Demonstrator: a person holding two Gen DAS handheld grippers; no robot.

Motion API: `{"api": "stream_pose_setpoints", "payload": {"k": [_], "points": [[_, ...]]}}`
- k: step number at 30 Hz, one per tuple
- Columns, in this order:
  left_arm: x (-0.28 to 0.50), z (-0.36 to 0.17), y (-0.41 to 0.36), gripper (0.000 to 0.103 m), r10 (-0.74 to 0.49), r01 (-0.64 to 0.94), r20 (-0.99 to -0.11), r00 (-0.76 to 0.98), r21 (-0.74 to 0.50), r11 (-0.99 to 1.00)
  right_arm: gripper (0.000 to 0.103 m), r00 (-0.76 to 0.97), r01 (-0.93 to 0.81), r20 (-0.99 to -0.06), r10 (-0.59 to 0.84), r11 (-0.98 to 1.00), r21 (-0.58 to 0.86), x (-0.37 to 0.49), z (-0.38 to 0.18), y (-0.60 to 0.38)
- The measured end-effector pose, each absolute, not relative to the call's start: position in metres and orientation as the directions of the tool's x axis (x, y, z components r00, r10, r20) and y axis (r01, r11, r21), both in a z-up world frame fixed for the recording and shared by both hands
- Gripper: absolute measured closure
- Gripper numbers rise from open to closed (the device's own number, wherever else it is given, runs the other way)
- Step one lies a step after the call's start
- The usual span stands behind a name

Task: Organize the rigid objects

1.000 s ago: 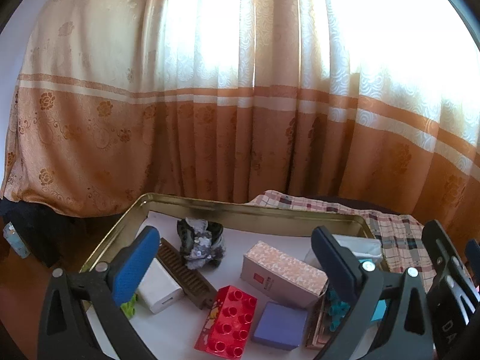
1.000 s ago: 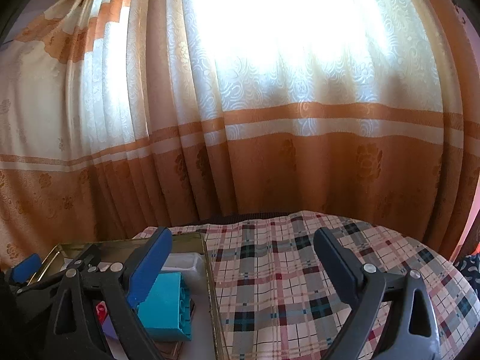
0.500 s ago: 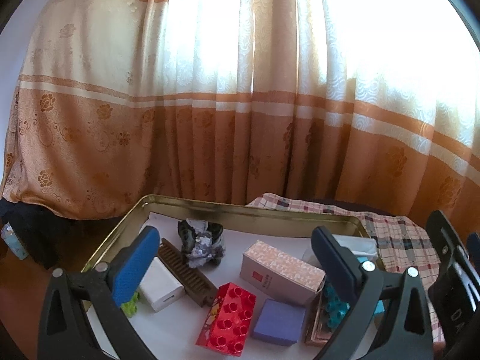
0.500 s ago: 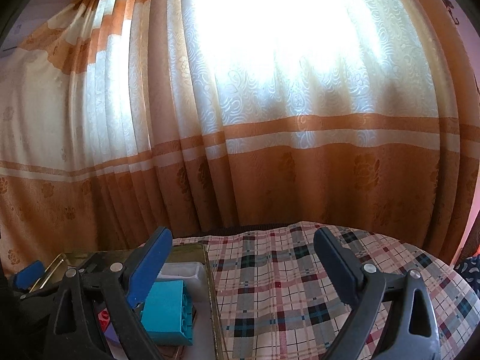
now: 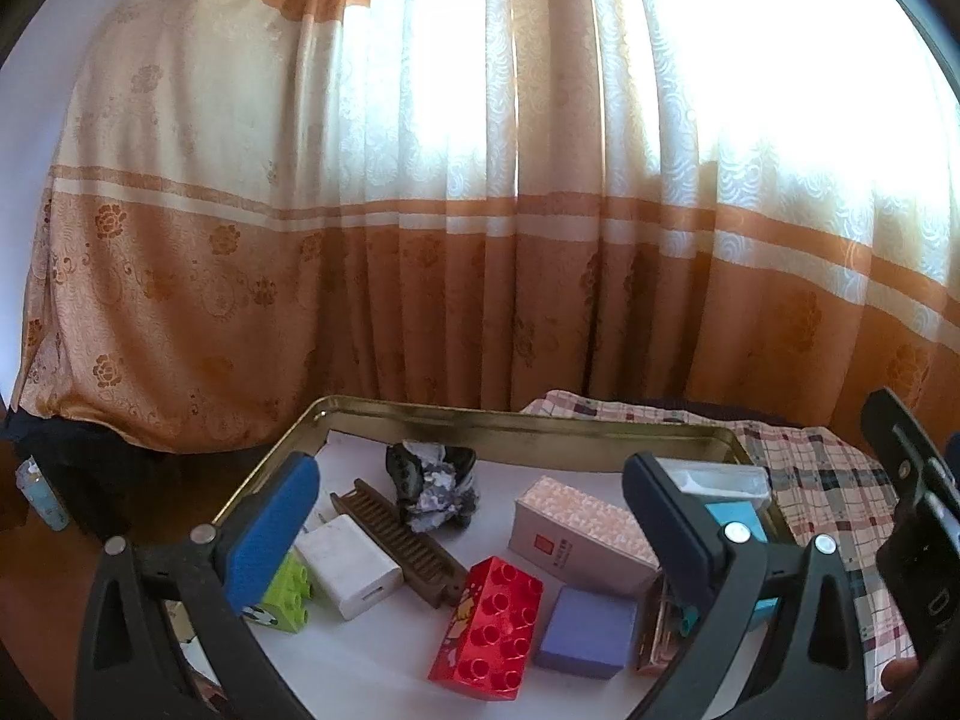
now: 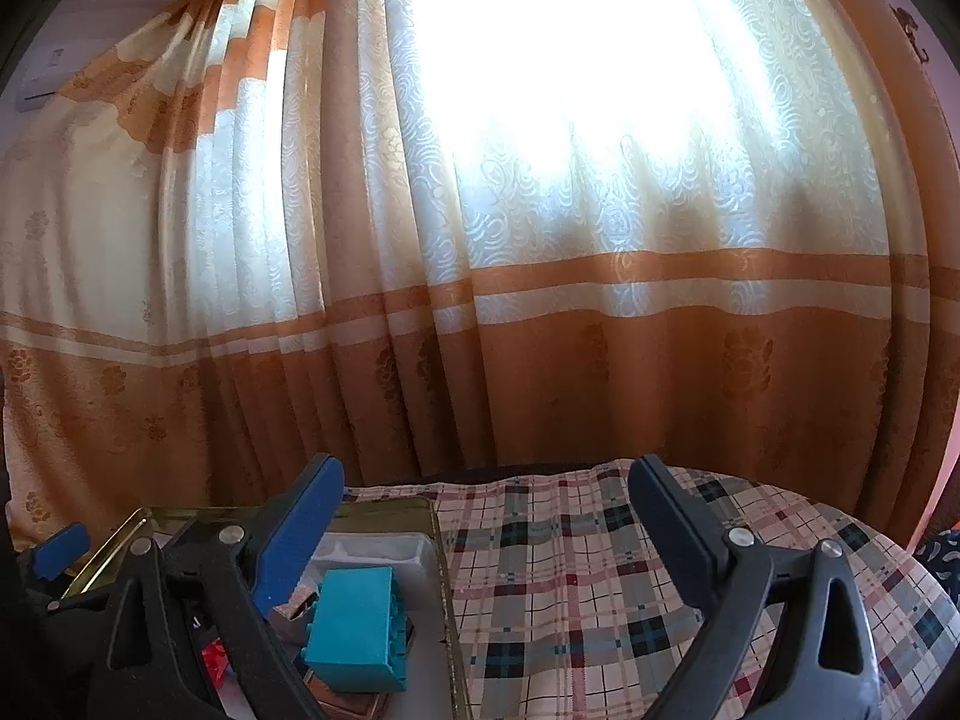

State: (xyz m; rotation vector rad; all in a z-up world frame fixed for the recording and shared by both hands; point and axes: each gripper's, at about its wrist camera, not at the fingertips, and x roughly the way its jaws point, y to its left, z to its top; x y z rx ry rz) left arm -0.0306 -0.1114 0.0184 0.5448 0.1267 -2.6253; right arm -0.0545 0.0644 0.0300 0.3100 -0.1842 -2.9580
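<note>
A gold-rimmed tray (image 5: 516, 423) holds several rigid items: a red toy brick (image 5: 489, 630), a purple block (image 5: 587, 630), a pink patterned box (image 5: 585, 534), a brown comb (image 5: 399, 531), a white charger (image 5: 348, 564), a green brick (image 5: 288, 594), a crumpled dark wad (image 5: 432, 483). My left gripper (image 5: 468, 516) hangs open above the tray with nothing between its fingers. In the right wrist view a teal brick (image 6: 360, 630) and a white container (image 6: 372, 549) lie at the tray's right rim (image 6: 444, 588). My right gripper (image 6: 486, 528) is open and empty over the plaid cloth.
A plaid tablecloth (image 6: 630, 576) covers the table to the right of the tray. Orange and cream curtains (image 5: 480, 240) hang close behind. The other gripper's black body (image 5: 912, 540) shows at the left view's right edge. A small bottle (image 5: 42, 498) stands on the floor at left.
Both grippers have tilted upward and drawn back a little, so the tray and cloth sit lower in each view. Nothing was grasped or moved.
</note>
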Motion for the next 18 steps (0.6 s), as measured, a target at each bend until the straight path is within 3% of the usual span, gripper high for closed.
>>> {"api": "stream_pose_setpoints", "payload": {"k": [11,18], "points": [[-0.0352,0.0197,-0.1017,0.000,-0.367,0.391,-0.408,-0.836,0.026,-0.920,0.005,-0.967,0.142,-0.193,-0.164,-0.982,0.126,-0.0532,0.0311,0.0622],[-0.0277,0.0242,-0.1043,0.000,-0.372,0.398,-0.358,-0.856,0.002,-0.917,0.005,-0.969,0.130,-0.193,-0.155,-0.982,0.136,-0.0536,0.0316,0.0648]]}}
